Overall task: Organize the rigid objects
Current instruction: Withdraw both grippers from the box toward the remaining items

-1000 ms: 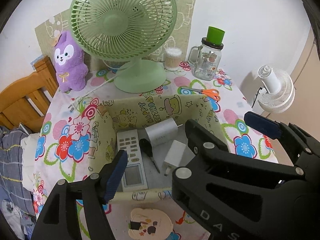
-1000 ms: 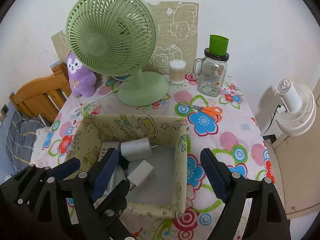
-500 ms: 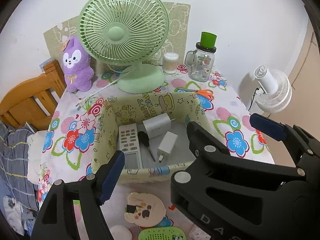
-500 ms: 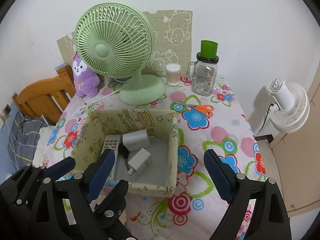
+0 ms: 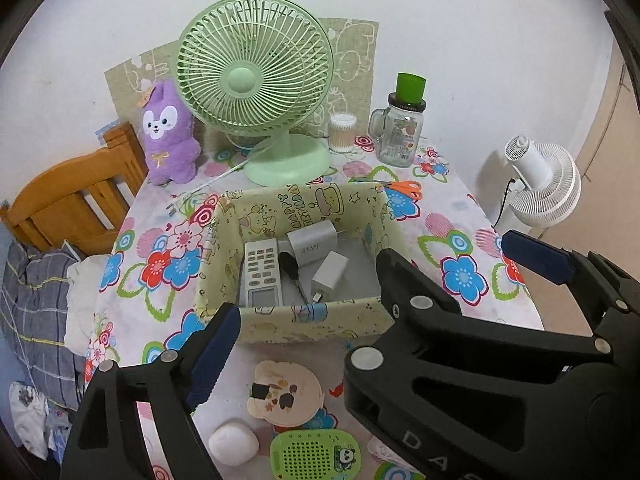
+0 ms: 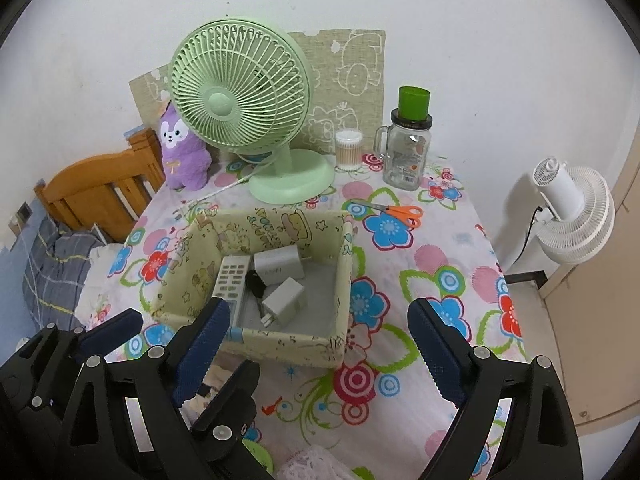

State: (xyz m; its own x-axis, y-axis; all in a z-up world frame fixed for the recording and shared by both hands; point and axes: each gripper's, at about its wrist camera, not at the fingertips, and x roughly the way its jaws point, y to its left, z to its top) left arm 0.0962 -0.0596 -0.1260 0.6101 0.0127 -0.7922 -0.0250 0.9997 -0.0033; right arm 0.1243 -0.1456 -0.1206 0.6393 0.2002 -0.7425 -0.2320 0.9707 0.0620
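Both our grippers hang empty and spread wide over the floral tabletop, near the front of the cream cartoon-print fabric box.

Our left gripper has its blue-padded fingers far apart, one near the box's front left corner; our right gripper is just as wide, and neither touches anything. Inside the box lie a white remote control, a black-handled screwdriver, a grey plug adapter at the back and a smaller white charger in front of it. In front of the box, a round cartoon-face card, a white pebble-shaped case and a green perforated panda gadget lie on the cloth. Behind it stand a pale green desk fan and a glass mug jar with a green cap, with orange-handled scissors lying nearby.
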